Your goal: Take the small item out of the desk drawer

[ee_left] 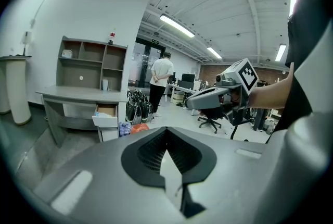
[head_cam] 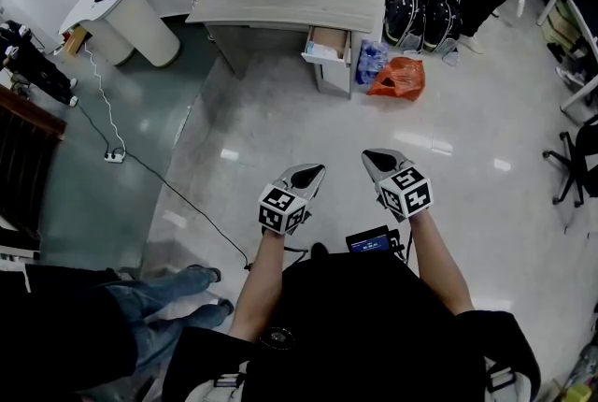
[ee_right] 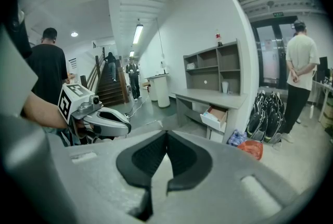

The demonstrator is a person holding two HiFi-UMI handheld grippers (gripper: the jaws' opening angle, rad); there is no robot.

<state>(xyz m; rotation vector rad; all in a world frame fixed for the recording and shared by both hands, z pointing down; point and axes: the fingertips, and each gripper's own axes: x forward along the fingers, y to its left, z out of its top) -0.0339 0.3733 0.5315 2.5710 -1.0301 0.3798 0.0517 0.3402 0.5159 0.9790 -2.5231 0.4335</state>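
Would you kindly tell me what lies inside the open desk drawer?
The drawer shows a pale, bluish item inside, too distant to identify. Its rear is covered by the desk.

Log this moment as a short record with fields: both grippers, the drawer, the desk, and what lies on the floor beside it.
left gripper: jaws together, empty, held in the air far from the desk
right gripper: jaws together, empty, beside the left one
drawer: pulled open; contents too small to tell
desk: across the floor, ahead of the person
floor by desk: orange bag next to the drawer unit
task stage: drawer not yet reached
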